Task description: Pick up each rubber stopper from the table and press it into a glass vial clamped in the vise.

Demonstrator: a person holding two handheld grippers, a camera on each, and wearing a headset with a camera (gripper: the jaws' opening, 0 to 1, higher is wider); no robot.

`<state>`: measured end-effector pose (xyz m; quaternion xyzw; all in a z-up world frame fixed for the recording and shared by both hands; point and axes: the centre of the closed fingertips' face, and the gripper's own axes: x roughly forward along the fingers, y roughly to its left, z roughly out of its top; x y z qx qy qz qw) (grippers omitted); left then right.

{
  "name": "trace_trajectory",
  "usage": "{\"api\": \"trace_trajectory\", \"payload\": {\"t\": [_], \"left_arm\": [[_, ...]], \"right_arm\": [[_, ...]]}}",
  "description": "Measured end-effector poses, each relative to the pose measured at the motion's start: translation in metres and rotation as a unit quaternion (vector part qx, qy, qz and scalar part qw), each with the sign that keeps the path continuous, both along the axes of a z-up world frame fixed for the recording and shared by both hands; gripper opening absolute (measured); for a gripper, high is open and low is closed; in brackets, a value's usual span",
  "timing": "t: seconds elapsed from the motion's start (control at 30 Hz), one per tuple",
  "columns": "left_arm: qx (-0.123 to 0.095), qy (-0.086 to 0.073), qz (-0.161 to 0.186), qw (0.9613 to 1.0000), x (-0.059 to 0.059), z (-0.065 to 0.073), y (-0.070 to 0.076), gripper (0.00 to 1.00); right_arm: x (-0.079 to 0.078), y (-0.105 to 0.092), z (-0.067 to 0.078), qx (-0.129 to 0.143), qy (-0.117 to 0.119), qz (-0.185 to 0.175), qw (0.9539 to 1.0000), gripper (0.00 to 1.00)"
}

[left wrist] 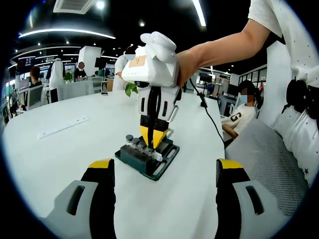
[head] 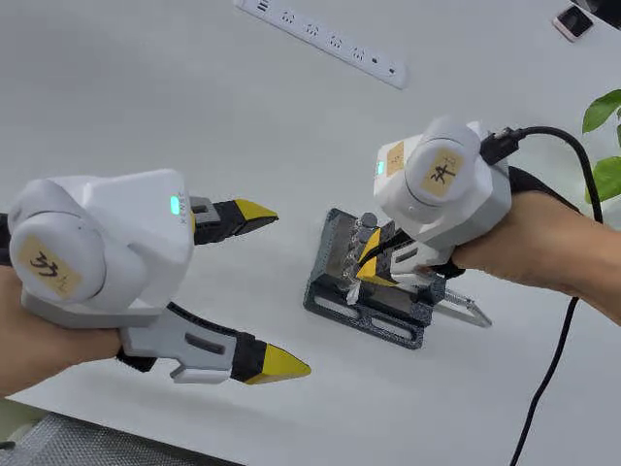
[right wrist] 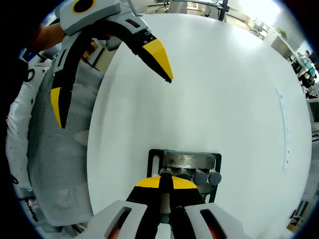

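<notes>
A dark green vise [head: 361,309] [left wrist: 158,164] [right wrist: 155,158] sits on the white table and clamps a row of small glass vials [head: 364,233] [left wrist: 137,142] [right wrist: 204,177] with grey rubber stoppers in their tops. My right gripper [head: 369,262] [left wrist: 152,137] [right wrist: 164,181] points down with its yellow tips shut together right over the row's near end. Whether a stopper is pinched between them is hidden. My left gripper [head: 277,288] [left wrist: 165,164] [right wrist: 112,94] hovers wide open to the left of the vise, holding nothing.
A white power strip [head: 330,39] [left wrist: 65,127] [right wrist: 285,129] lies at the table's far side. A phone [head: 572,21] and plant leaves [head: 606,146] are at the far right. A black cable [head: 553,369] trails from my right gripper. The table's near edge runs bottom left.
</notes>
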<state>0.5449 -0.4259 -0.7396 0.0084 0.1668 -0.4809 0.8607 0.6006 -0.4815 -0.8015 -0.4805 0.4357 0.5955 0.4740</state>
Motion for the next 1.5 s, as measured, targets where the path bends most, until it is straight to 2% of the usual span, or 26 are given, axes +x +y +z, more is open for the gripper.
{"api": "trace_trajectory", "payload": {"t": [0.5, 0.9, 1.0, 1.17, 1.37, 1.5], "left_arm": [[0.010, 0.008, -0.006, 0.9999, -0.003, -0.010, -0.001, 0.84], [0.012, 0.011, -0.007, 0.9998, -0.002, -0.013, 0.000, 0.85], [0.014, 0.015, -0.009, 0.9997, -0.003, -0.017, -0.001, 0.86], [0.016, 0.018, -0.013, 0.9996, -0.003, -0.021, -0.003, 0.87], [0.012, 0.033, -0.021, 0.9992, -0.002, -0.031, -0.007, 0.90], [0.024, 0.035, -0.028, 0.9987, -0.004, -0.035, -0.004, 0.91]], "right_arm": [[-0.001, -0.002, -0.002, -0.007, 0.014, -0.002, 0.9999, 0.00], [-0.001, -0.001, -0.003, -0.015, 0.010, 0.013, 0.9998, 0.00], [0.000, -0.001, -0.004, -0.013, 0.019, 0.008, 0.9997, 0.00], [-0.002, -0.001, -0.003, -0.016, 0.020, 0.016, 0.9995, 0.00], [0.000, -0.002, -0.002, -0.013, 0.020, 0.016, 0.9996, 0.00], [-0.002, -0.001, -0.001, -0.013, 0.018, 0.016, 0.9996, 0.01]]}}
